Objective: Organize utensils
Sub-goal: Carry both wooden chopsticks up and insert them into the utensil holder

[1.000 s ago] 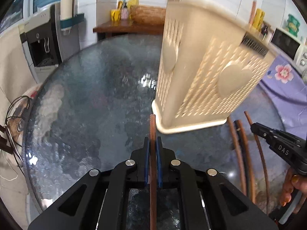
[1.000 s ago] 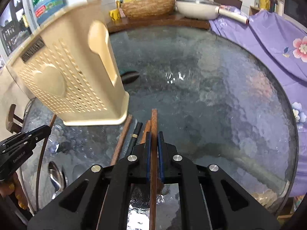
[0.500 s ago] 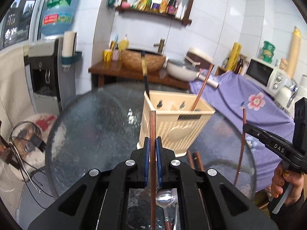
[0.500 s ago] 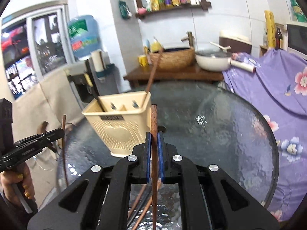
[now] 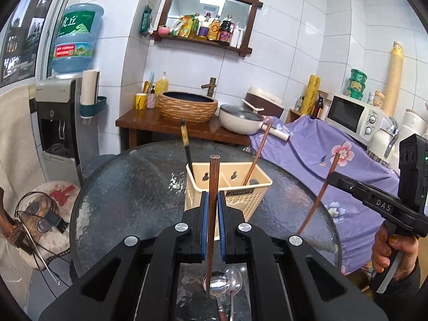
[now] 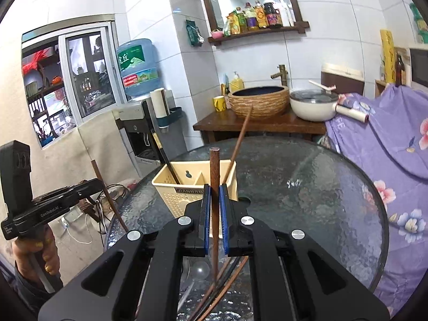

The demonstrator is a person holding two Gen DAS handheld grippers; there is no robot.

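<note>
L tool [image 5: 211, 208] clenched on a brown chopstick [image 5: 213, 176], held upright above glass bench [image 5: 128, 187]. R tool [image 6: 214, 208] likewise clamps a chopstick [image 6: 214, 171]. Cream caddy [image 5: 240, 200] on bench, w/ two sticks inside. Spoons [image 5: 224, 285] lie on bench nearside.

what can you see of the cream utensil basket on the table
The cream utensil basket looks plastic, rectangular, with perforated walls and a dark label under its front rim. It stands upright on the round glass table. A divider splits it into compartments. A black chopstick and a brown chopstick lean inside. Neither claw touches it.
</note>
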